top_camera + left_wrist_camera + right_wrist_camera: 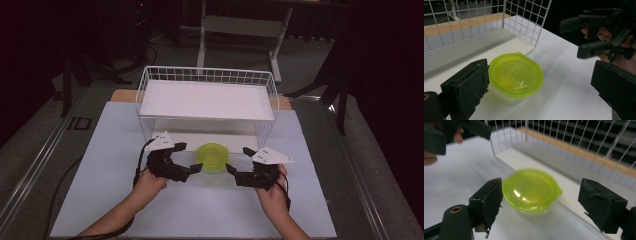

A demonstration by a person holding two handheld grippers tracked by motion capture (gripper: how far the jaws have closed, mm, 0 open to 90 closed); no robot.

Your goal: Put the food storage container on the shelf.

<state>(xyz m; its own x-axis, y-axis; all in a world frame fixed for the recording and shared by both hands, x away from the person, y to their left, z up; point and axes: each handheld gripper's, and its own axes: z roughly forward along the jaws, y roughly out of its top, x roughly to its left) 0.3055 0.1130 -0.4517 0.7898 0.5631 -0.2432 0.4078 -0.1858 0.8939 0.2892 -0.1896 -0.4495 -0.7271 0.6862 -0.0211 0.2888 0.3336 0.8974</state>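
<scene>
The small lidded tub on the counter just before the wire rack looks light and slick; both tongs, left and right, gape wide either side, best gripped under its rim

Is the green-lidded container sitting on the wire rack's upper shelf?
No, the container sits on the table in front of the wire rack.

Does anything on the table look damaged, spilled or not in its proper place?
Nothing is spilled or askew. The small clear plastic tub with a lime-green lid stands upright and closed before the white wire basket. Only the right gripper has frayed black padding.
</scene>
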